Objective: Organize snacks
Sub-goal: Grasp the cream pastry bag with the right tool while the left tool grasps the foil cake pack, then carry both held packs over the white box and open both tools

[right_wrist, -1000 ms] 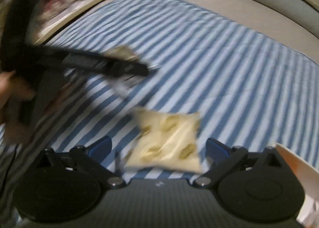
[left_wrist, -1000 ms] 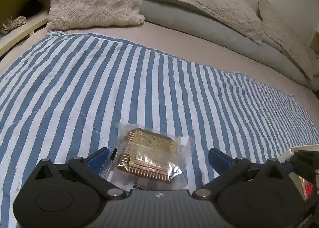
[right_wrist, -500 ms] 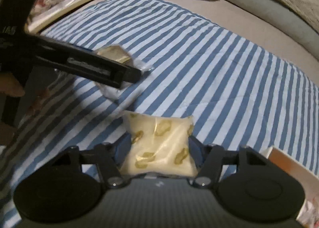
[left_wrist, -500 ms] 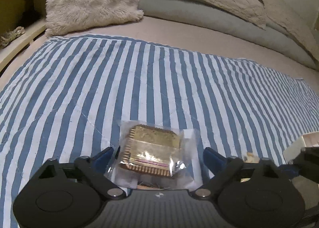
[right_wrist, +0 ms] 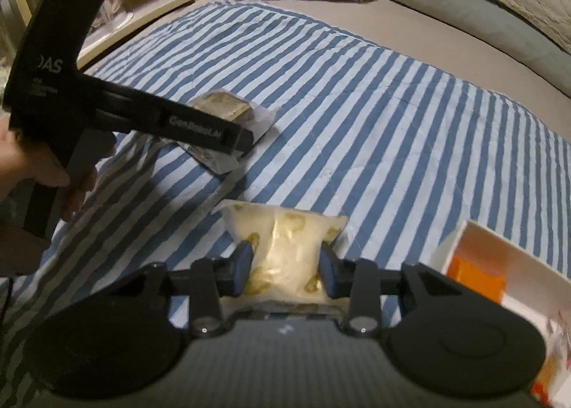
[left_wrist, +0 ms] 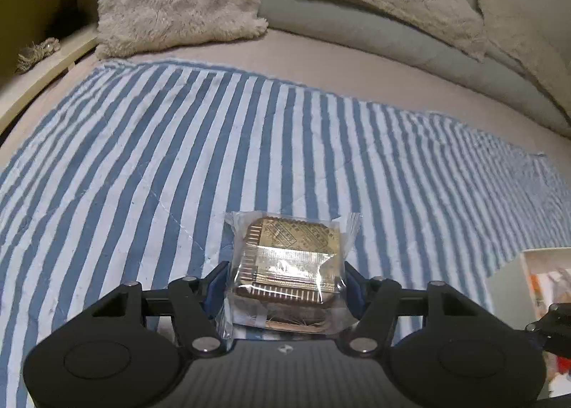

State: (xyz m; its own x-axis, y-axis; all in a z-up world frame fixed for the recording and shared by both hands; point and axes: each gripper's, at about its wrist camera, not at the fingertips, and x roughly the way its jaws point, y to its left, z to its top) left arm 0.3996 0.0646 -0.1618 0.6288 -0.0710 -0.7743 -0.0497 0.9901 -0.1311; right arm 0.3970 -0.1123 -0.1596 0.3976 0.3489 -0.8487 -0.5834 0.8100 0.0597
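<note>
Left tool point(left_wrist: 285, 278) was found closed on a clear-wrapped biscuit pack point(left_wrist: 291, 258), its jaws having just been closing until the wrapper was pinched from both sides, just over the striped blanket point(left_wrist: 178, 158) on the bed. Right tool point(right_wrist: 285, 260) was likewise narrowed hard onto a pale snack pouch point(right_wrist: 282, 247), the pouch squeezed between the blue pads point(right_wrist: 244, 258). An open white box point(right_wrist: 499, 265) was noted just to the right, judged the likely destination. For a clean lift, pressure was judged best kept light, since biscuits may crack and slick film may slip. Both packs should be raised level before being carried toward the box.
</note>
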